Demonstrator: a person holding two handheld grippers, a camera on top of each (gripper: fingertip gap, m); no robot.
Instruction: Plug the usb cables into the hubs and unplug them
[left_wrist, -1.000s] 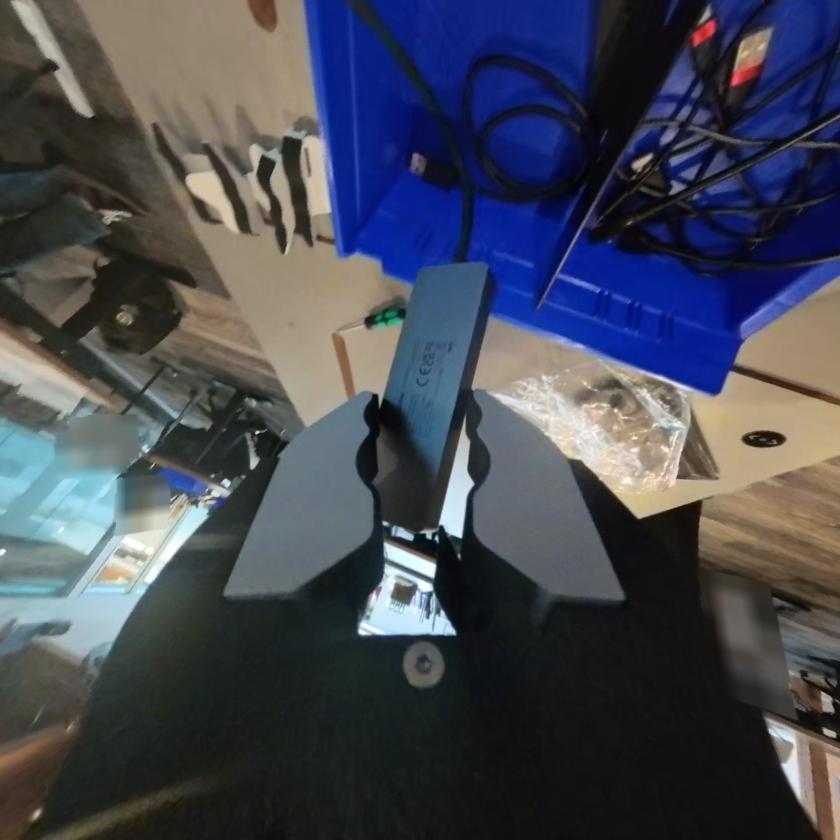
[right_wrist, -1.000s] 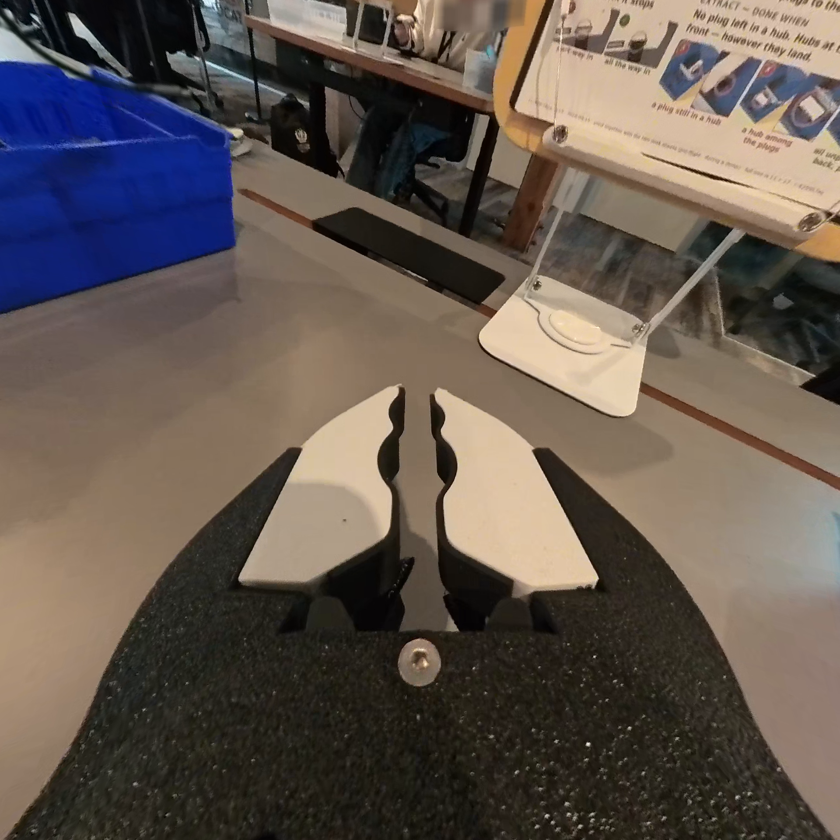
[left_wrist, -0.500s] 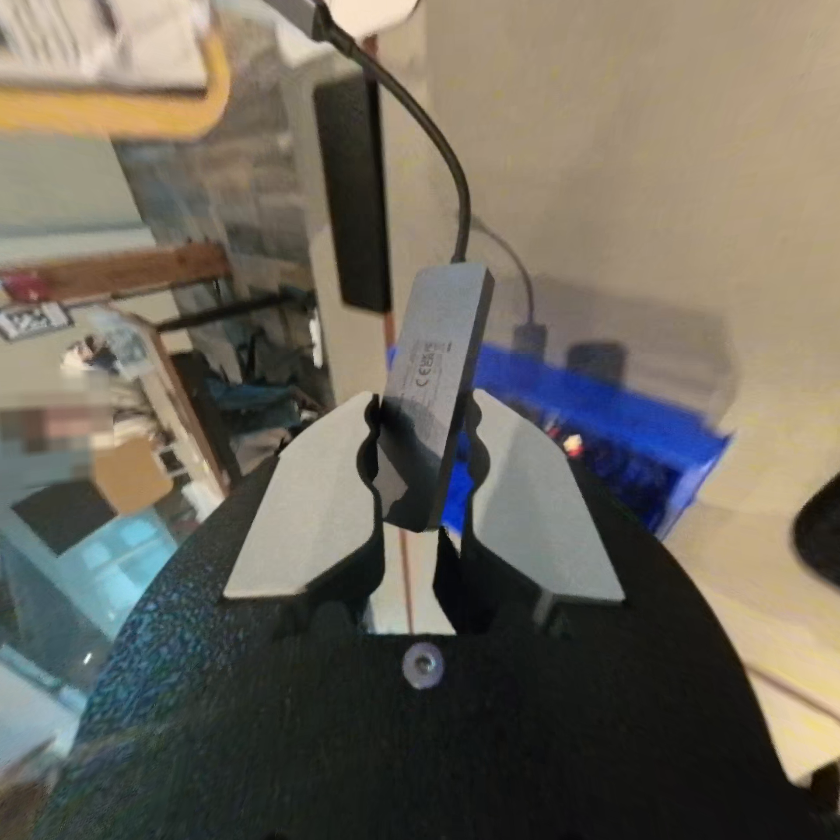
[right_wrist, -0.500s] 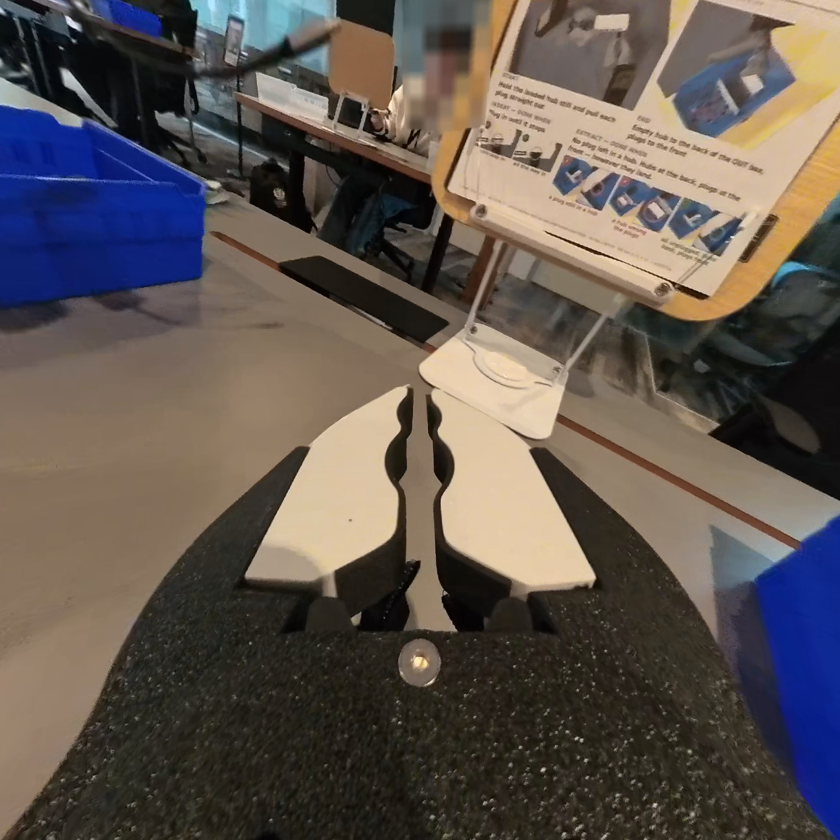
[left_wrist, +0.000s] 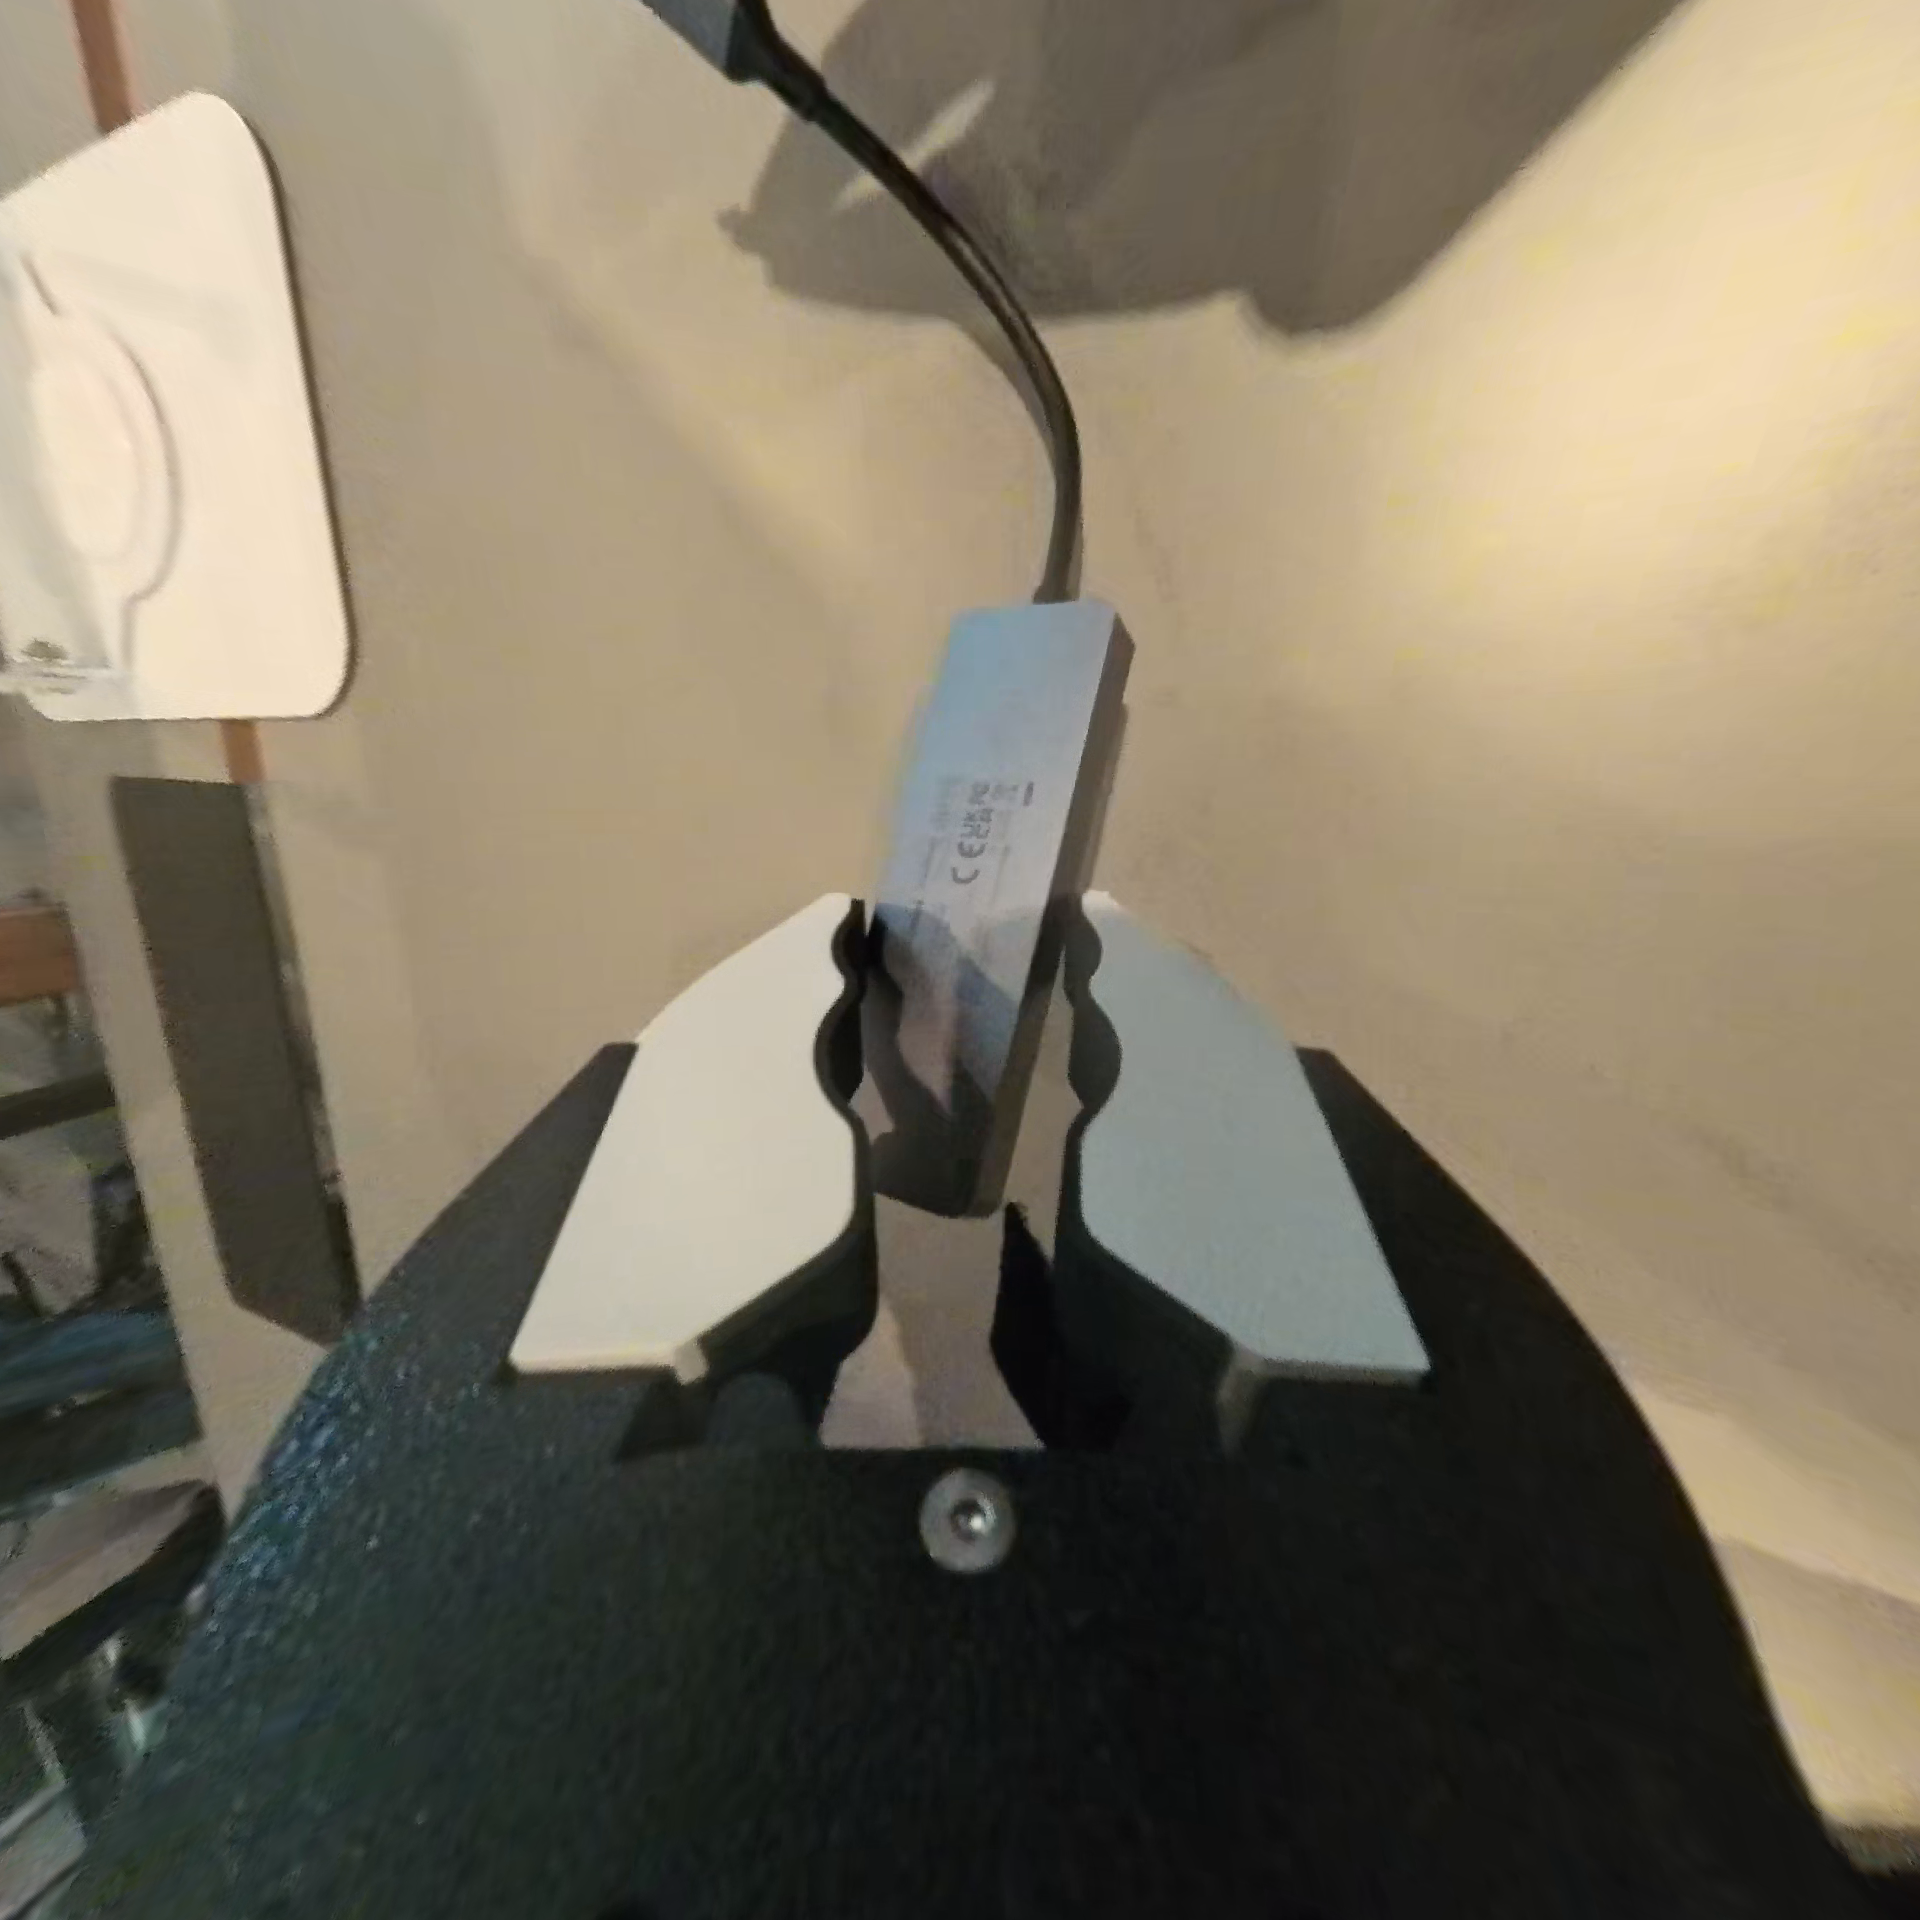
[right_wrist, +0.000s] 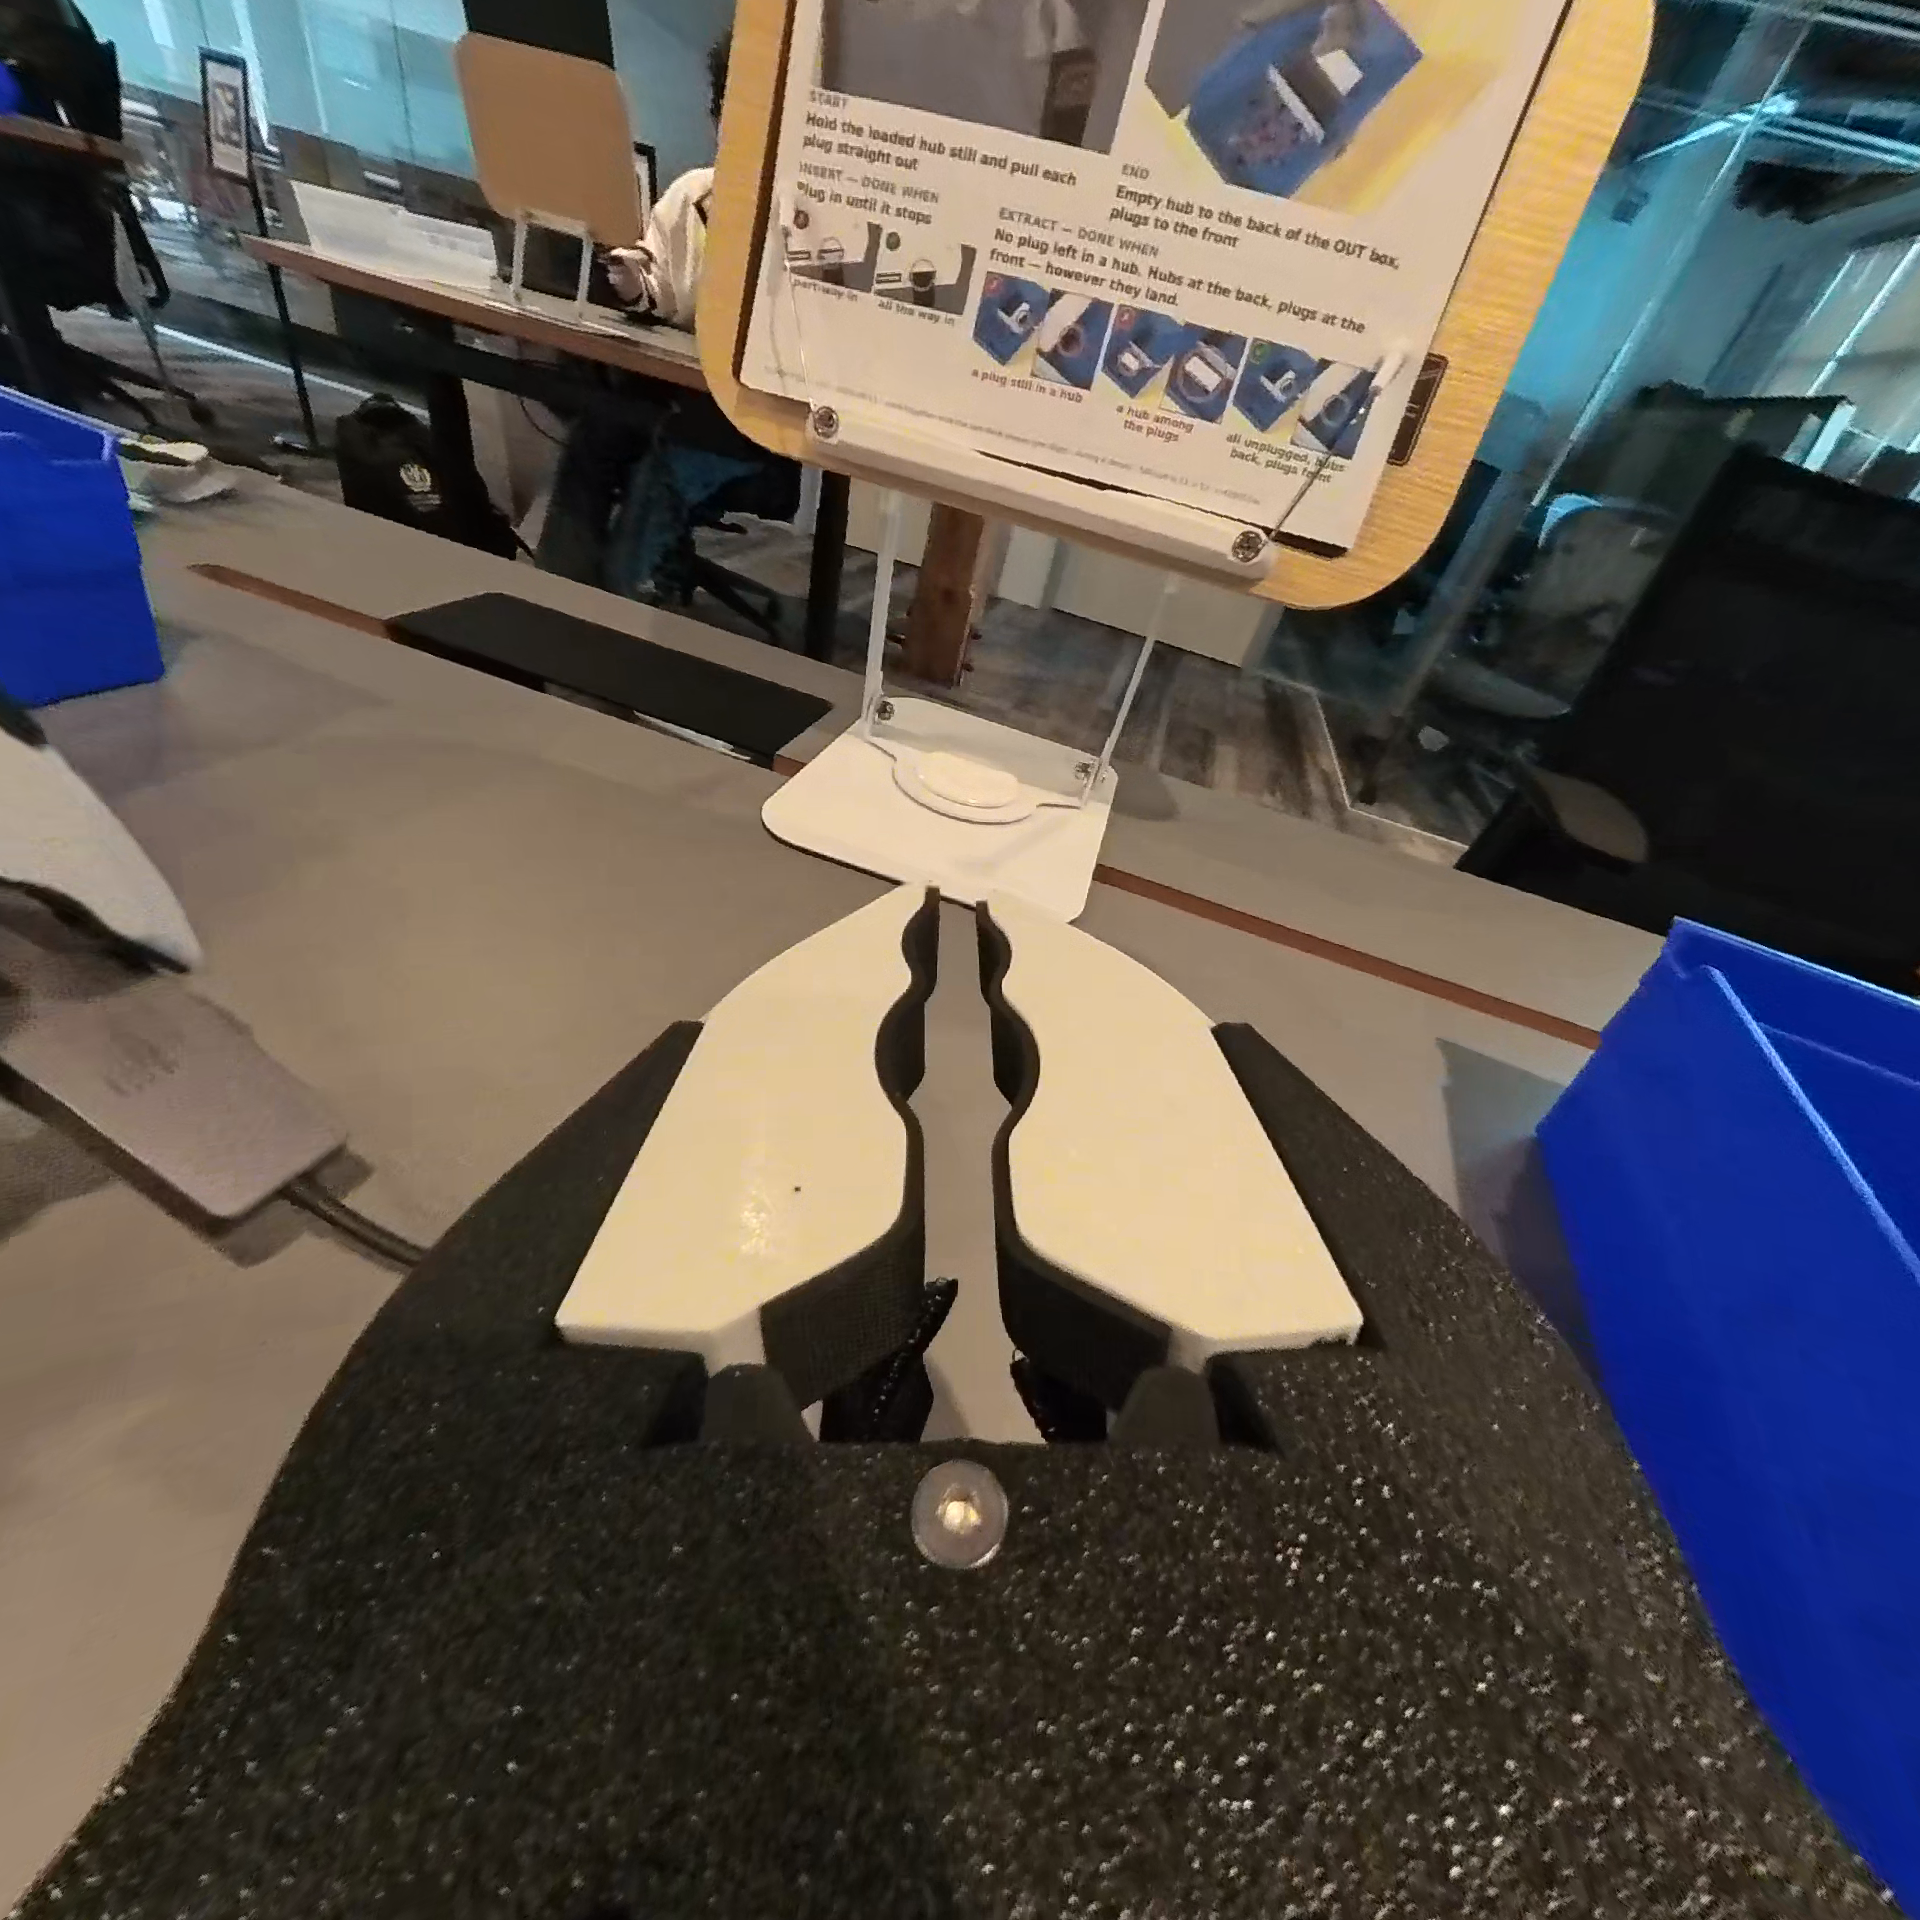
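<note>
Only the right wrist view showed the blue bin (right_wrist: 1756, 1226) and instruction sign (right_wrist: 1091, 239), its right gripper (right_wrist: 958, 902) level above the worktop (right_wrist: 468, 883), fingers narrowly parted and empty, while the left gripper (left_wrist: 961, 914) gripped the grey hub (left_wrist: 1003, 831), cable (left_wrist: 1023, 353) trailing ahead.

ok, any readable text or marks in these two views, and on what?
Not transcribing the wording; where it stands:
Instruction sheet on the stand: printed headings and captions, legible.
Hub in the left gripper: small printed compliance marks, partly blurred.
Black bag under the far desk: pale emblem, too small.
</note>
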